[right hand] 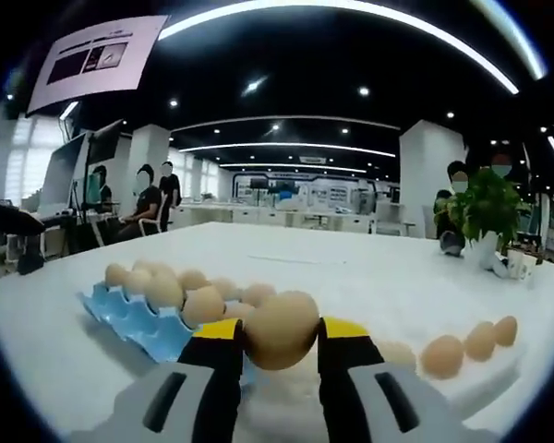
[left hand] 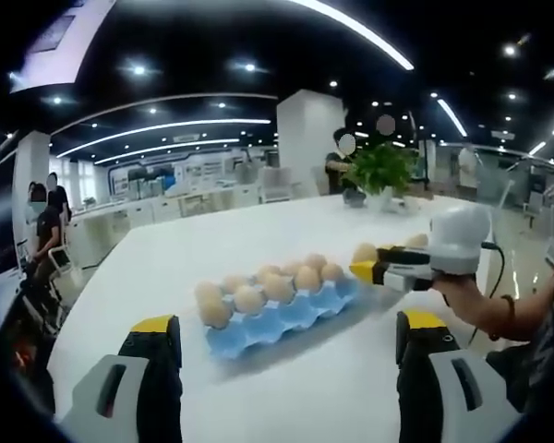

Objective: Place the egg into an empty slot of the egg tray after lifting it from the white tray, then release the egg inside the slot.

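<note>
Right tongs (right hand: 279,343) are clamped on an egg (right hand: 281,330), held up over the white tray (right hand: 485,378) right beside the blue egg tray (left hand: 282,318) mid-counter (left hand: 286,231). Left tongs (left hand: 286,337) hang wide open, holding nothing.

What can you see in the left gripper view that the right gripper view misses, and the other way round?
Left gripper view alone: its own open hand-held gripper with nothing between the jaws, and the person's hand behind the other gripper.

Right gripper view alone: a row of eggs on the white tray.

Shared: the blue egg tray, the potted plant, the white table, and the right hand-held gripper gripping an egg.
</note>
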The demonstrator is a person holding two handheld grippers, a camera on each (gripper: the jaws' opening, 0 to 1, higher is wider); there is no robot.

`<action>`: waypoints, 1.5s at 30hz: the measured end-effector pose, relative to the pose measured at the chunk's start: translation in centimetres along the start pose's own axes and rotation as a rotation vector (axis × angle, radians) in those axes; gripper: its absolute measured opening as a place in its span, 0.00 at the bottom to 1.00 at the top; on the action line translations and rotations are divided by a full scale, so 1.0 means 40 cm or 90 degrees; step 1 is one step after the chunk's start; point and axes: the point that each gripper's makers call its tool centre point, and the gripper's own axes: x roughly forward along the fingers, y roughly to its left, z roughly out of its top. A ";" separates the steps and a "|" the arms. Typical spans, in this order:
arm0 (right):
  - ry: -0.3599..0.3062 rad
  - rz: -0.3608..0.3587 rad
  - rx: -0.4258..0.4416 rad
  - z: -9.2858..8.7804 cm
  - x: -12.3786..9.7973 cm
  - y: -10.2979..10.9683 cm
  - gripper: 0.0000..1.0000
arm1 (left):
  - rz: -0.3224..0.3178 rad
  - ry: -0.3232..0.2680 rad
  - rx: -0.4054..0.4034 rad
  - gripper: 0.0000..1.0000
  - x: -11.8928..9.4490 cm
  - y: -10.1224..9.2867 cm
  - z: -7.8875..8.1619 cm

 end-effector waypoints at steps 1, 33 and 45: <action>0.001 0.001 0.000 0.000 0.001 0.001 0.32 | 0.000 0.000 0.000 0.99 0.000 0.000 0.000; 0.015 0.167 0.008 0.030 0.038 0.243 0.32 | 0.000 0.019 0.012 0.99 -0.018 0.007 -0.017; 0.008 0.222 -0.006 0.053 0.051 0.331 0.32 | 0.006 0.016 0.013 0.99 -0.034 0.022 -0.011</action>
